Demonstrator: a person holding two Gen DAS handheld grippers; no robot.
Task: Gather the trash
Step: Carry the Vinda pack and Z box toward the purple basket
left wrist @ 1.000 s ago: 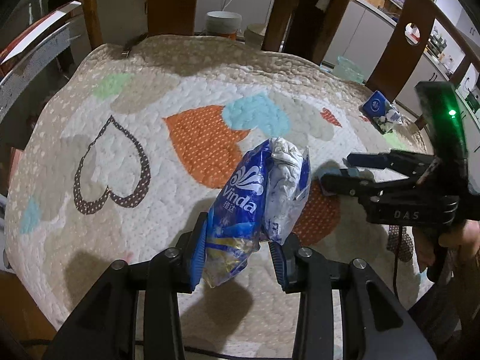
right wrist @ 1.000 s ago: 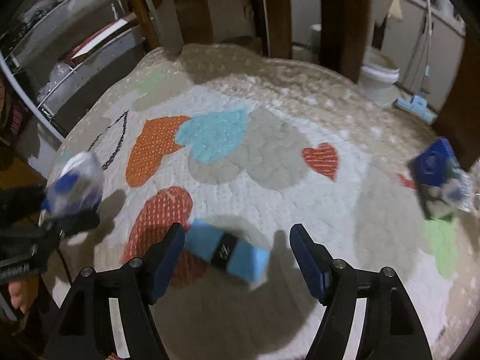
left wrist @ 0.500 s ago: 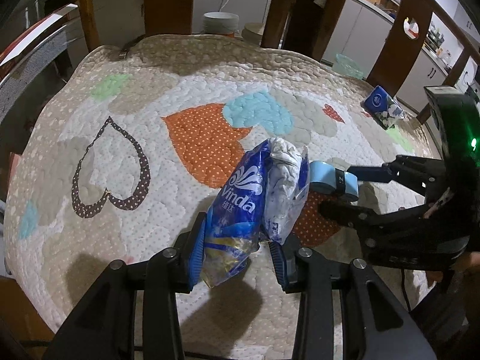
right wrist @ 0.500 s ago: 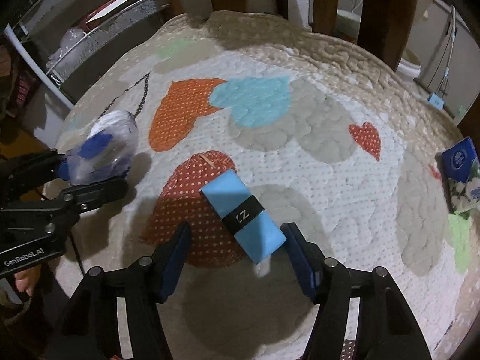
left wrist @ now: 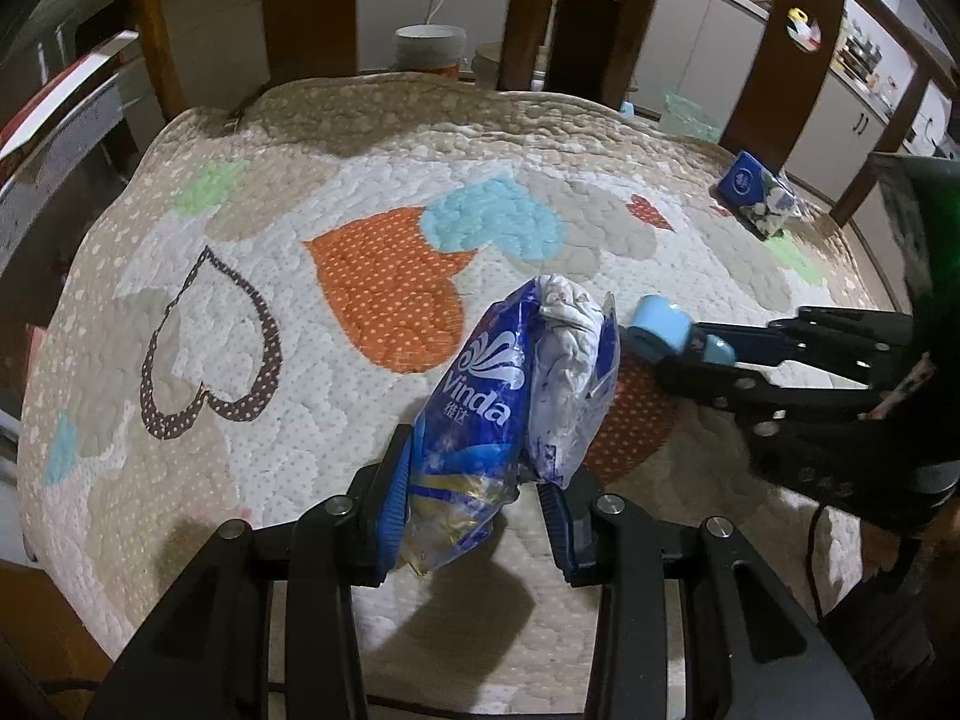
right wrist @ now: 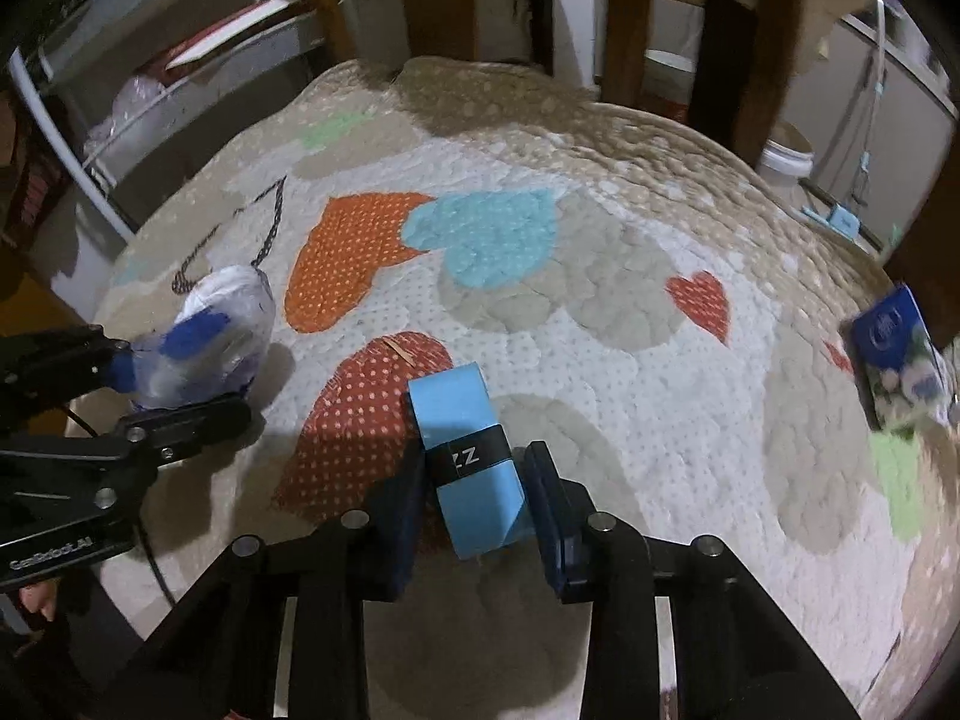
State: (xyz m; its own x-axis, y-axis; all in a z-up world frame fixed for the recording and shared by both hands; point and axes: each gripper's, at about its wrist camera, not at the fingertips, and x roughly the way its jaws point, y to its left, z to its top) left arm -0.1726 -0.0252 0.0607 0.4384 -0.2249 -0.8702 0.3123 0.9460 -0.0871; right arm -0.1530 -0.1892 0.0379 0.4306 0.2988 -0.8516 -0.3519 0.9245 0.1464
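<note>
My left gripper (left wrist: 477,501) is shut on a crumpled blue Vinda tissue wrapper (left wrist: 510,414) and holds it above the quilted mat (left wrist: 240,312). It also shows at the left of the right wrist view (right wrist: 198,342). My right gripper (right wrist: 474,501) is shut on a light blue roll with a black band (right wrist: 471,450), lifted just over the red heart patch. The roll also shows in the left wrist view (left wrist: 660,330), held by the right gripper (left wrist: 690,348). A dark blue tissue pack (right wrist: 900,354) lies at the mat's far right edge and also shows in the left wrist view (left wrist: 759,192).
Wooden chair legs (left wrist: 300,6) stand behind the mat. A white bucket (right wrist: 786,162) sits on the floor beyond them. A wire shelf (right wrist: 120,114) is at the left. Cabinets (left wrist: 852,126) are at the right.
My right gripper has closed on the light blue roll, which lay loose between its open fingers before, and lifted it. My left gripper still holds the wrapper in about the same place.
</note>
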